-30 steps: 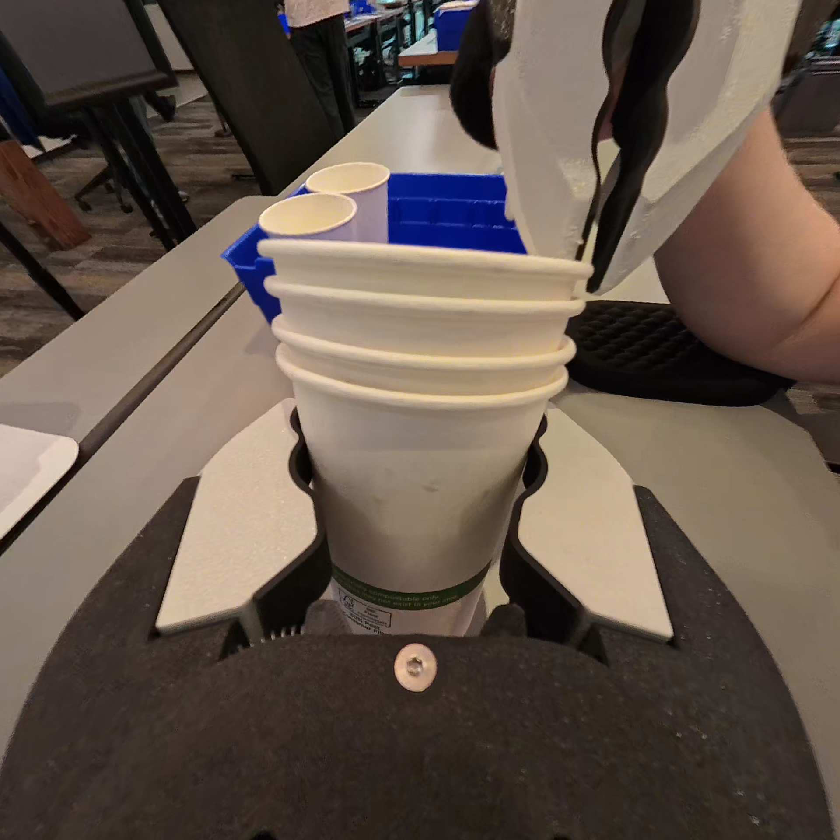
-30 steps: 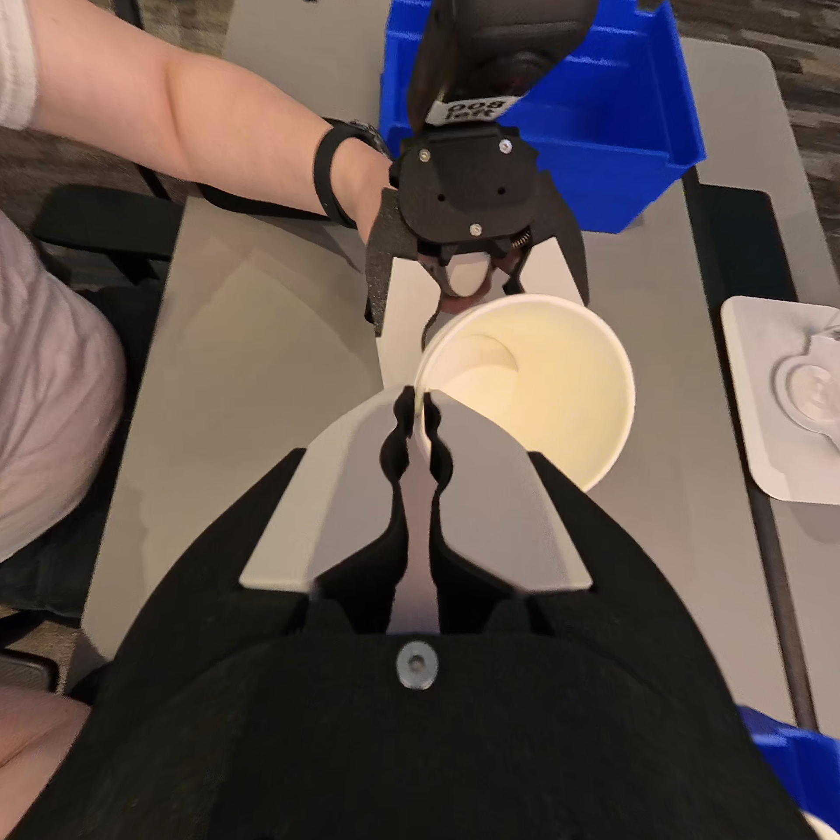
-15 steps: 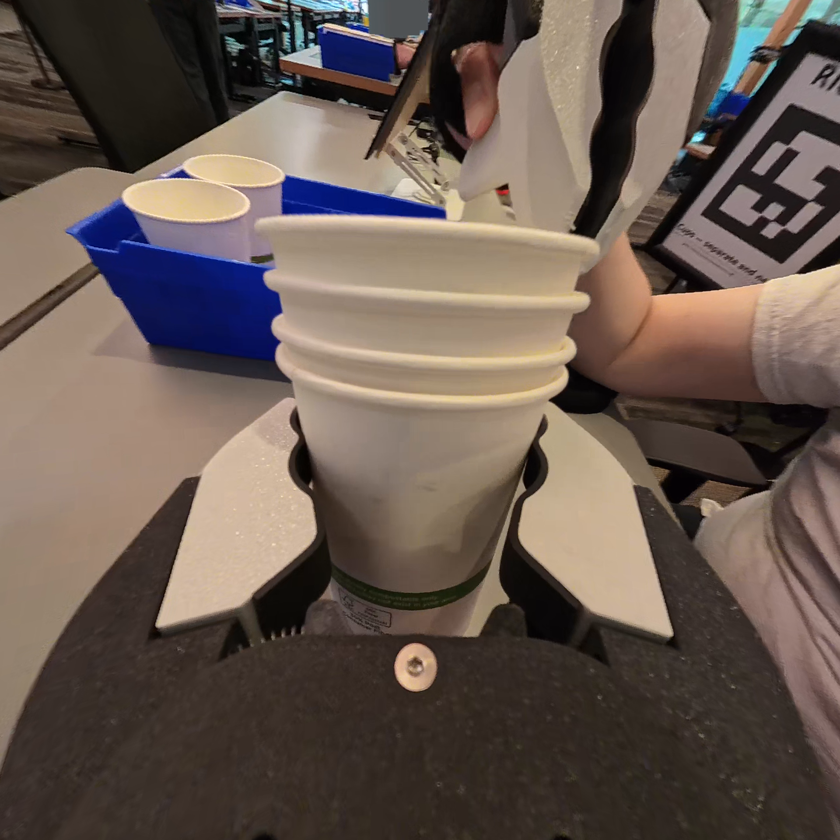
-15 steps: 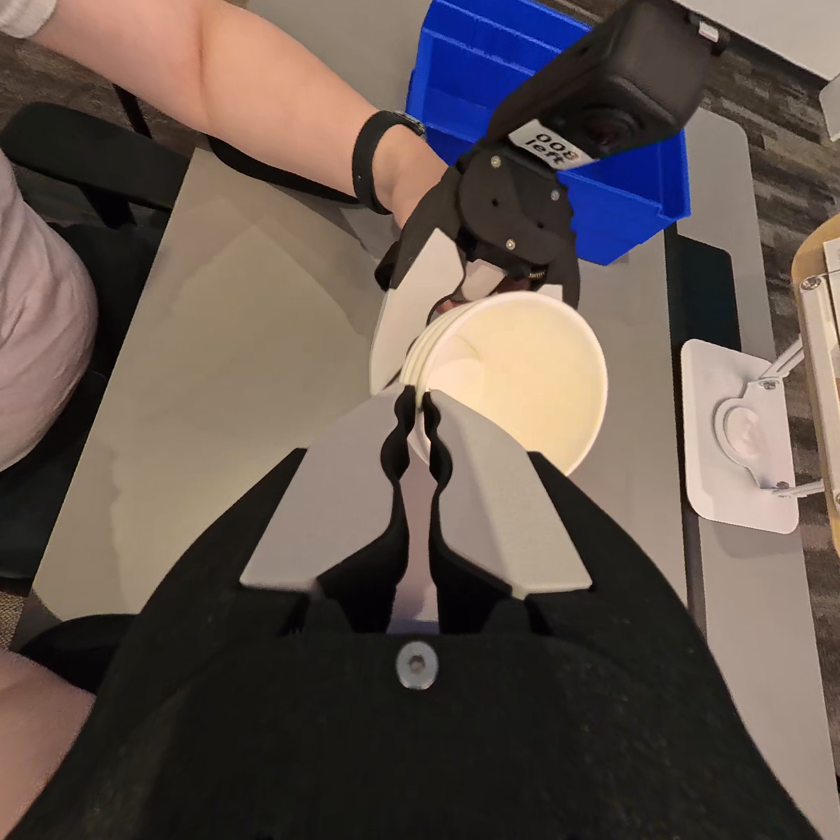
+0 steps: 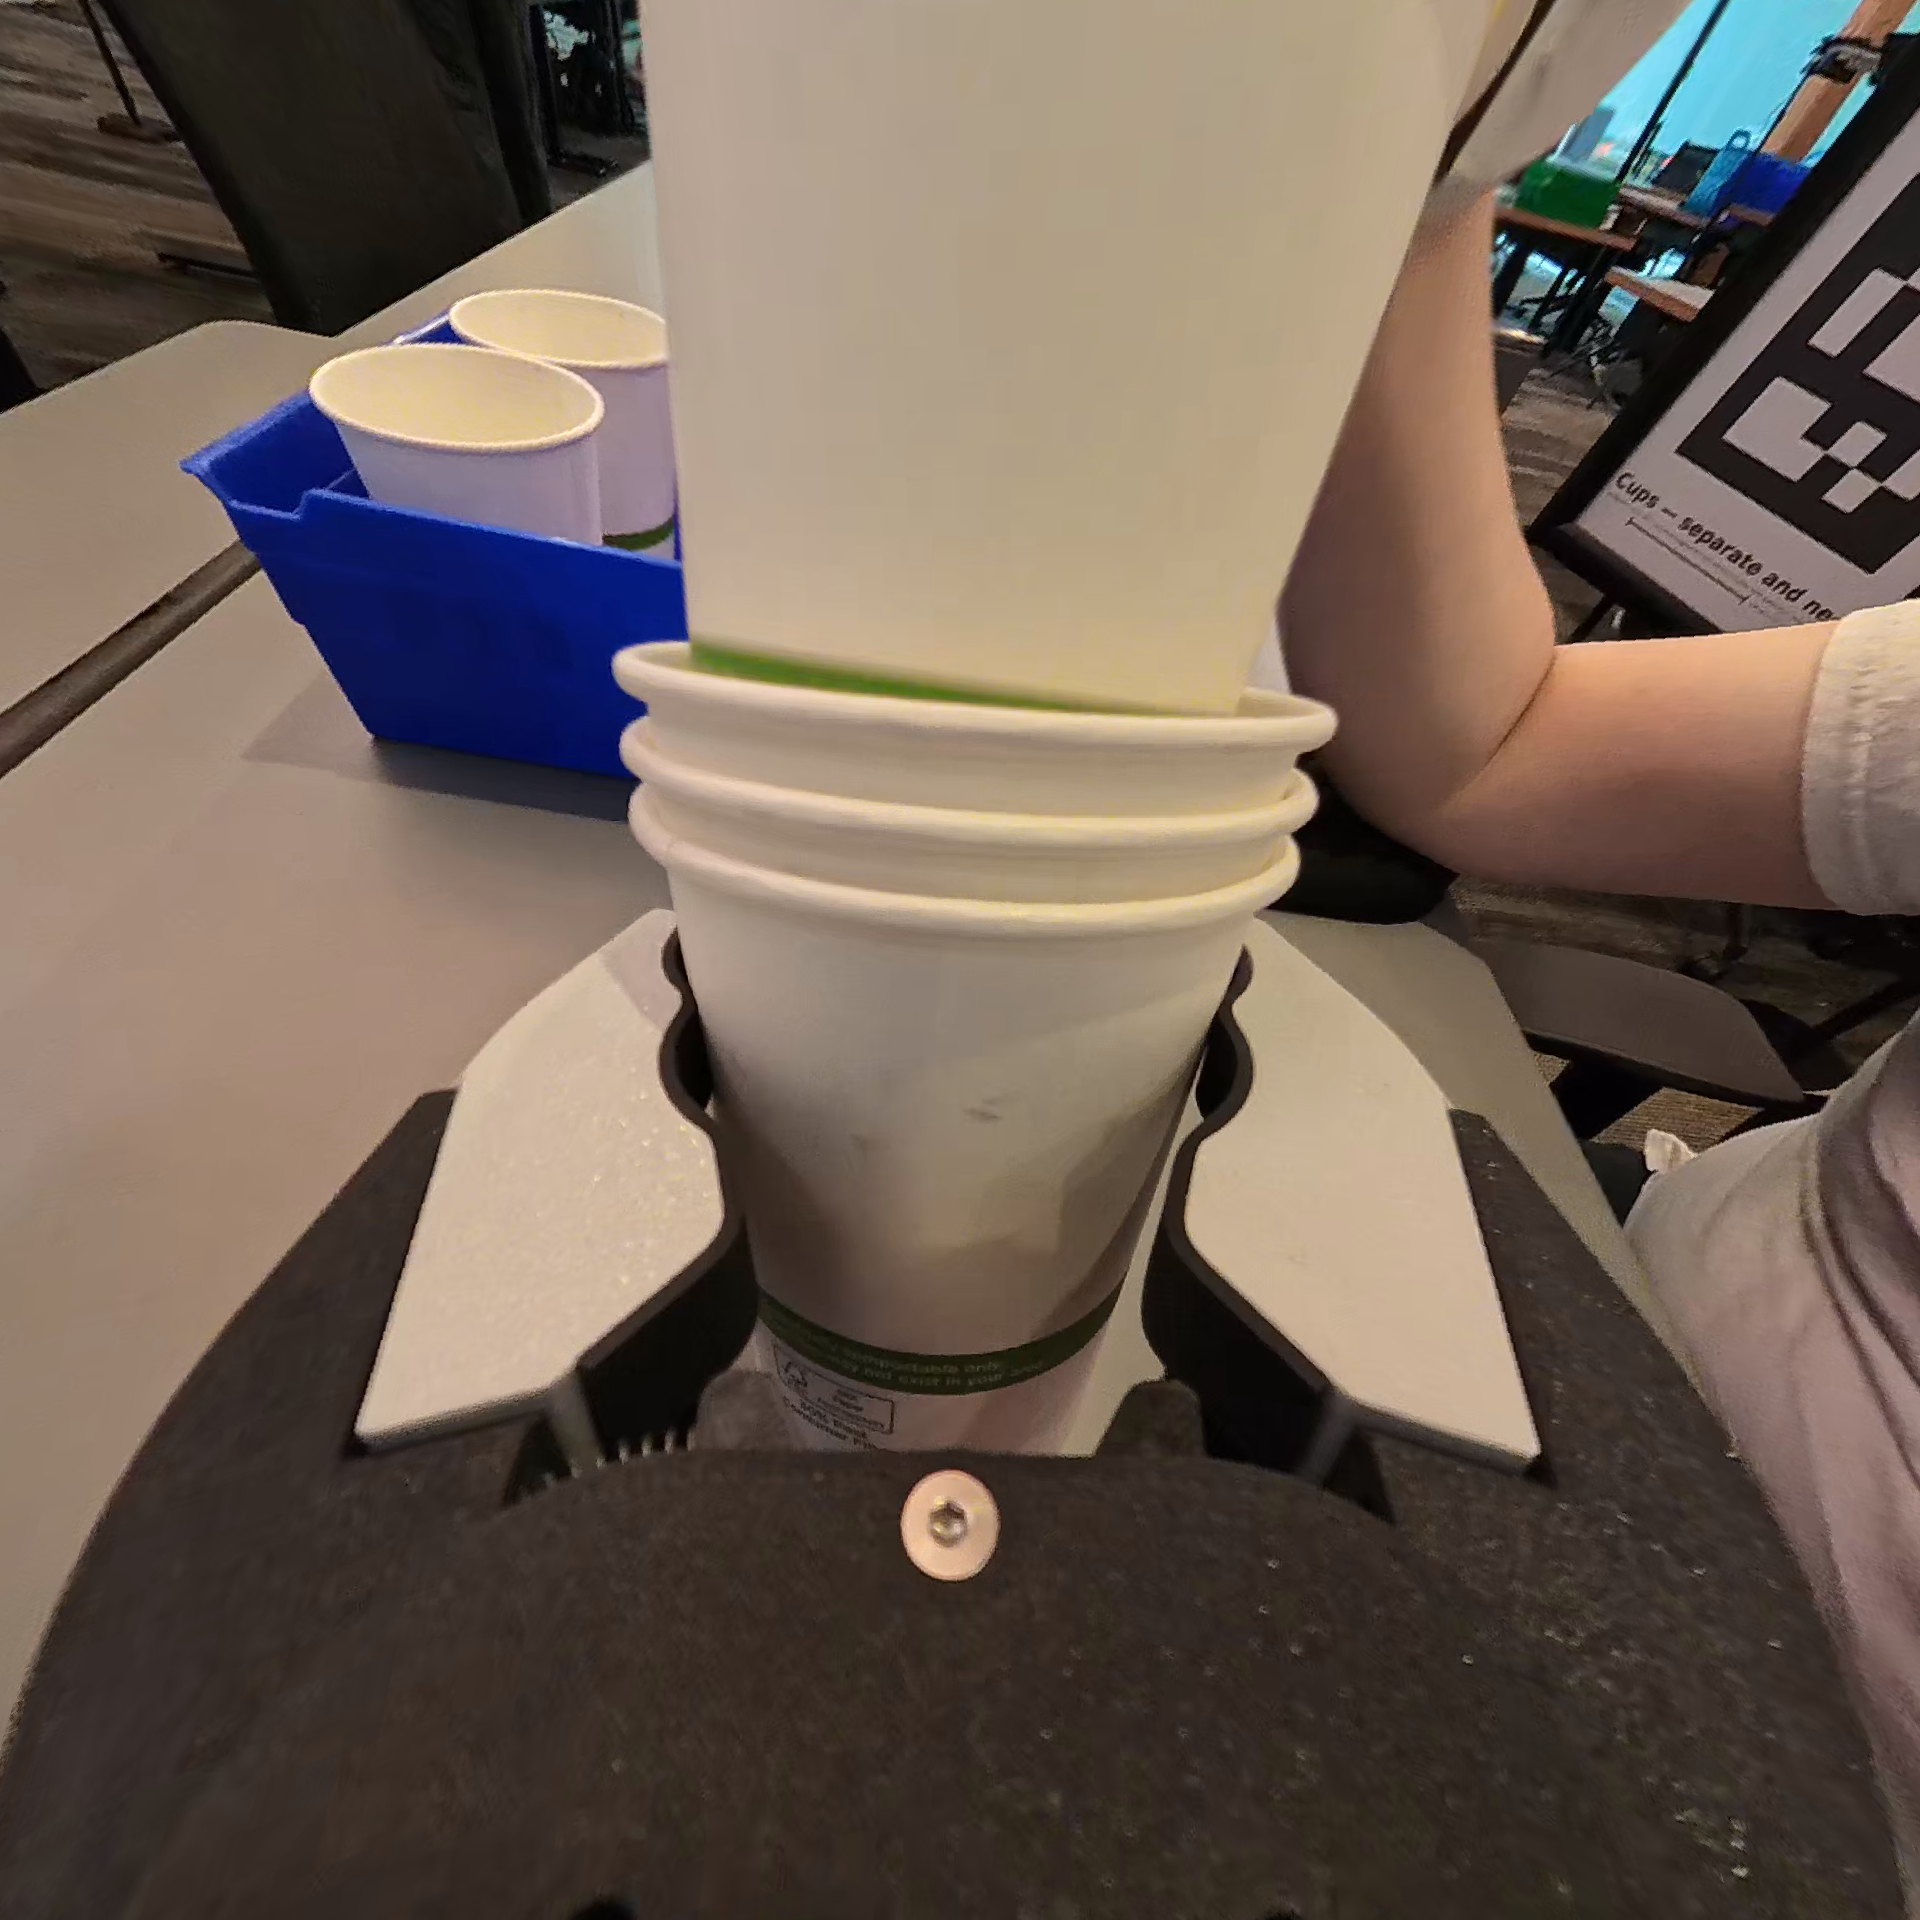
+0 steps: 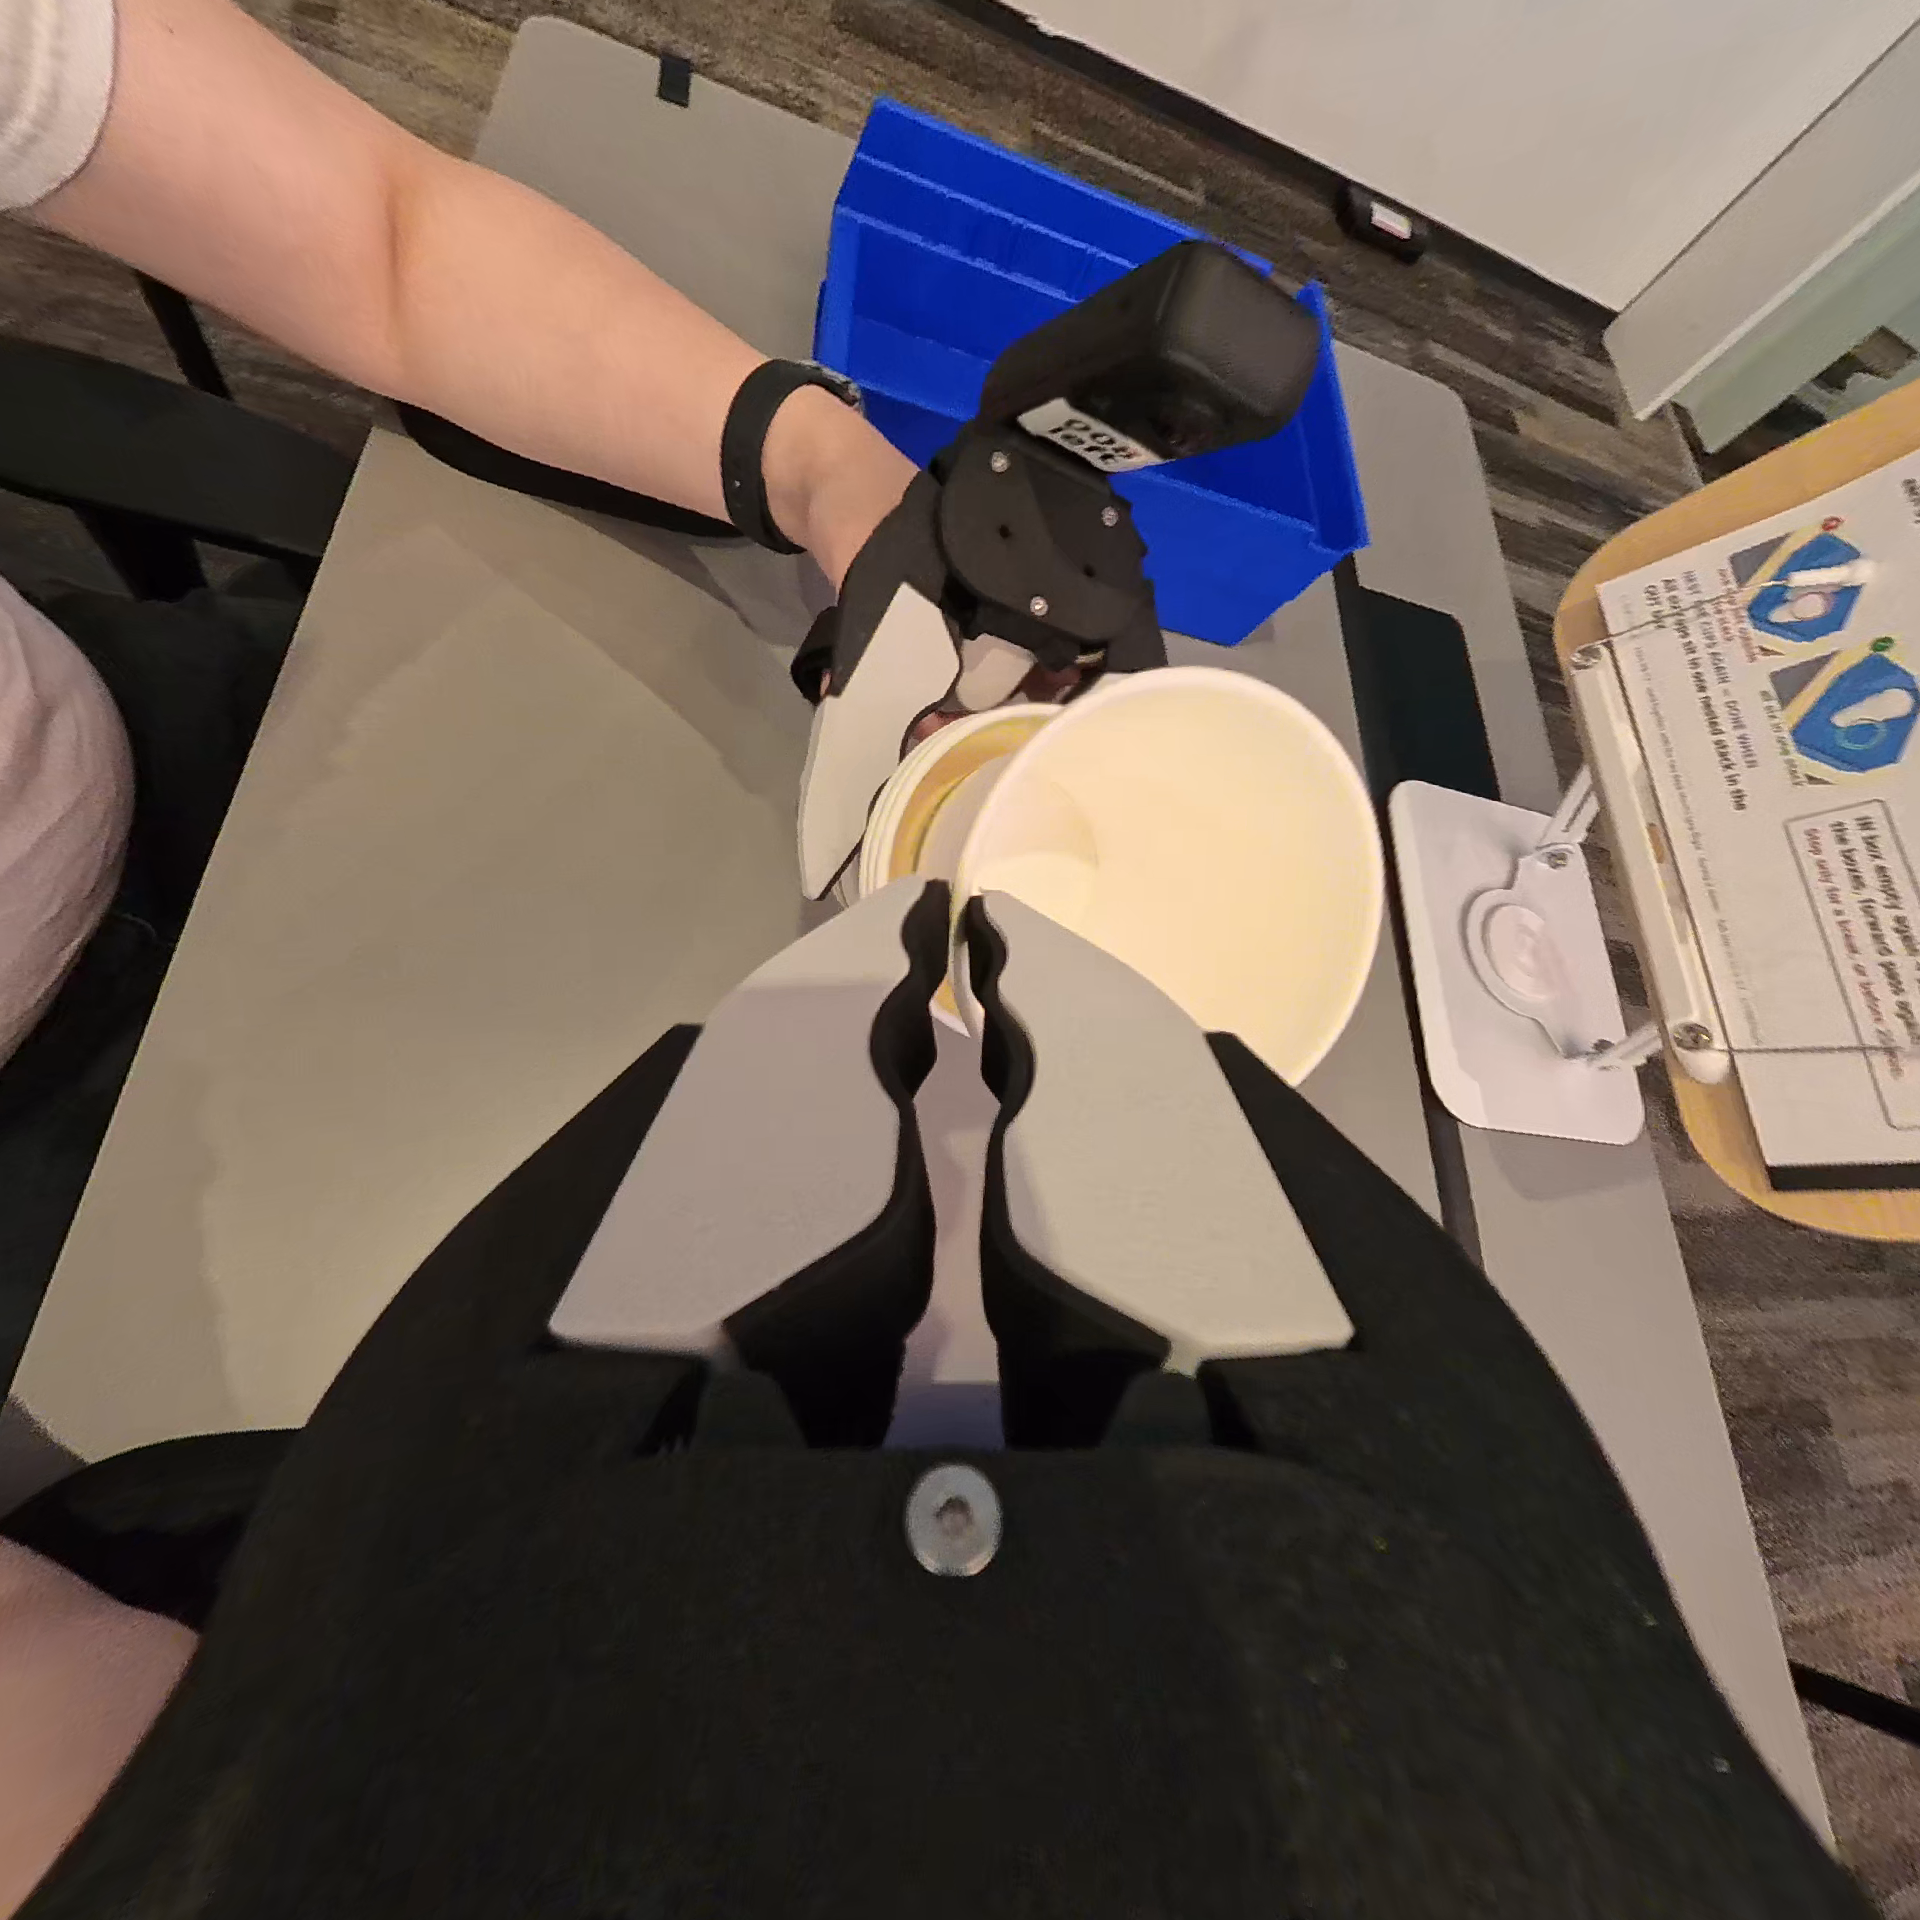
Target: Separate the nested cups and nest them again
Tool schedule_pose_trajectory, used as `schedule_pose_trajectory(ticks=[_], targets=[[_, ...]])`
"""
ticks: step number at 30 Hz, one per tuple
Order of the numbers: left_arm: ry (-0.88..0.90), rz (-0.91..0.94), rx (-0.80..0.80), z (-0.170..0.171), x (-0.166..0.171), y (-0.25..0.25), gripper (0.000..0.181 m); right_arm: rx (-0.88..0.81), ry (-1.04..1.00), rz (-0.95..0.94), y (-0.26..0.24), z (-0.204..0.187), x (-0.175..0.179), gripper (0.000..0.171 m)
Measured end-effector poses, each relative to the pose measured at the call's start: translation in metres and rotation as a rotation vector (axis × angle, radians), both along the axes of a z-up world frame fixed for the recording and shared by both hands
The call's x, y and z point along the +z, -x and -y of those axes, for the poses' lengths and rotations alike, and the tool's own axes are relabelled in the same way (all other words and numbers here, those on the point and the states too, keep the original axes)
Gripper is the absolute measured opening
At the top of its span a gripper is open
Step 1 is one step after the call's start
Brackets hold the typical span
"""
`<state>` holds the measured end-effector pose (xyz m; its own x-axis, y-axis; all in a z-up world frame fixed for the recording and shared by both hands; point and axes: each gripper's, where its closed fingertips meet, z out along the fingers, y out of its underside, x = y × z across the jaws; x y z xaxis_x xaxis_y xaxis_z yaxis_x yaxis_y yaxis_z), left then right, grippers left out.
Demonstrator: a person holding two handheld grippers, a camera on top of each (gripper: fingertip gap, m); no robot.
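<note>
My left gripper (image 5: 956,1122) clamps a nested stack of three white paper cups (image 5: 961,997) over the grey desk (image 5: 260,935), bare desk open to its left. My right gripper (image 6: 958,935) pinches the rim of a fourth white paper cup (image 6: 1195,842), base just at the stack's mouth. Blue plastic bin (image 5: 457,634) at the far desk edge holds two more white cups (image 5: 468,436).

left wrist: level, close | right wrist: downward | shared: cups (image 5: 966,1039) (stacked)

top cup (image 5: 1018,343) | white, lifted, base in stack (image 5: 961,1049) | 3 nested
</note>
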<state>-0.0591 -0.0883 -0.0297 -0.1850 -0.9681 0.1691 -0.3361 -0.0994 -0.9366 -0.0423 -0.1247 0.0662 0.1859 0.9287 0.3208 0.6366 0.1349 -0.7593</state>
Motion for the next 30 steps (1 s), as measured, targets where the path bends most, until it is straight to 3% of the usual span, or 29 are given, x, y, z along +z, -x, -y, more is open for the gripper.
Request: schedule_pose_trajectory(ticks=[10, 15, 22, 26, 30], targets=[[-0.013, -0.029, 0.043, -0.012, -0.006, 0.002, 0.094, -0.195, -0.113, -0.063, -0.046, 0.004, 0.038, 0.003], [-0.017, -0.044, 0.059, -0.016, -0.009, 0.004, 0.094, -0.515, -0.145, -0.004, -0.108, -0.002, 0.044, 0.003], [-0.028, -0.063, 0.05, -0.013, -0.014, 0.002, 0.094, -0.94, 0.112, 0.188, -0.202, -0.02, -0.013, 0.003], [-0.028, -0.064, 0.047, -0.012, -0.014, 0.002, 0.094, -1.031, 0.326, 0.282, -0.235, -0.025, -0.06, 0.003], [-0.027, -0.058, 0.049, -0.013, -0.012, 0.002, 0.094, -1.031, 0.403, 0.296, -0.255, -0.033, -0.087, 0.004]])
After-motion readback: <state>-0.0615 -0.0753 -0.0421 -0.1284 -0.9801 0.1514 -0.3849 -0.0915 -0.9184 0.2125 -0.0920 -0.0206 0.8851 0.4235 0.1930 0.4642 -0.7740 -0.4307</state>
